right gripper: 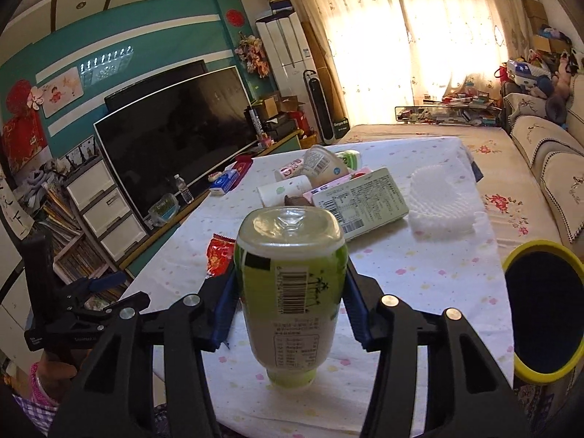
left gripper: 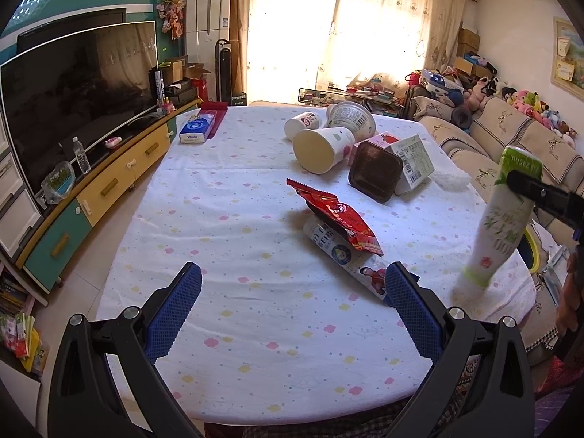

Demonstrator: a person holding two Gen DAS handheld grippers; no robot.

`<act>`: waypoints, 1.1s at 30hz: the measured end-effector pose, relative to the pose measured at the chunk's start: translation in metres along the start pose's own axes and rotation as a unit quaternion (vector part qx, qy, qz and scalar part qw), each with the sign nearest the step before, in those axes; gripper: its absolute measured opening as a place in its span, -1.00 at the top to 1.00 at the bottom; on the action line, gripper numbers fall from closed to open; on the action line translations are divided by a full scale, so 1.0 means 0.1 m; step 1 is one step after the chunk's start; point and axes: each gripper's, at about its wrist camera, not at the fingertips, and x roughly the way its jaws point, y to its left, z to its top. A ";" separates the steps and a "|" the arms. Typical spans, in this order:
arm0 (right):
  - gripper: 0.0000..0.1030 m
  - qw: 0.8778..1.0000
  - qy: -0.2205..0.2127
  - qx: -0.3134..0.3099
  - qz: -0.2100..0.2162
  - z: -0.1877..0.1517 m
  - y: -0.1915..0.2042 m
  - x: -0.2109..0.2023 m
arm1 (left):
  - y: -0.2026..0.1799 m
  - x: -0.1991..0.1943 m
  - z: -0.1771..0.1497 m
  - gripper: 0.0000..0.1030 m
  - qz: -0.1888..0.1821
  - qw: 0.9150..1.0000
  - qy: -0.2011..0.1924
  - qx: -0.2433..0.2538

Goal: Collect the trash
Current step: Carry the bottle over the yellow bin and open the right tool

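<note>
My right gripper [right gripper: 290,284] is shut on a green-and-white plastic bottle [right gripper: 288,292], held upside down with its cap pointing down over the table's near edge; the bottle also shows at the right of the left wrist view [left gripper: 500,219]. My left gripper [left gripper: 292,292] is open and empty, low over the tablecloth. Just ahead of it lie a red snack wrapper [left gripper: 335,219] on top of a white carton [left gripper: 350,262]. Farther back lie paper cups [left gripper: 321,146], a brown plastic tray [left gripper: 376,171] and a white labelled box [left gripper: 414,162].
A yellow-rimmed bin [right gripper: 544,310] stands at the table's right edge. A tissue pack [left gripper: 197,127] lies at the far left corner, a white foam pad [right gripper: 441,200] at the right. A TV cabinet [left gripper: 91,189] runs along the left, a sofa [left gripper: 511,135] along the right.
</note>
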 end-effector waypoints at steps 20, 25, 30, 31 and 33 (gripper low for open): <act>0.04 0.936 -0.086 0.122 -0.318 0.03 -1.85 -0.61 | -0.30 0.30 0.03 -0.93 -0.021 0.999 0.031 0.025; 0.04 0.927 -0.017 0.158 -0.340 -0.23 -2.40 -0.31 | -0.44 0.46 0.03 -0.93 -0.030 0.998 0.051 0.032; 0.04 0.923 0.027 0.165 -0.348 -0.46 -2.56 -0.03 | -0.55 0.66 0.02 -0.93 -0.038 0.996 0.076 0.038; 0.03 0.922 0.031 0.165 -0.348 -0.47 -2.57 -0.01 | -0.57 0.71 0.02 -0.93 -0.040 0.995 0.082 0.038; 0.01 0.922 0.037 0.164 -0.348 -0.52 -2.55 0.04 | -0.57 0.80 0.03 -0.93 -0.043 0.994 0.094 0.032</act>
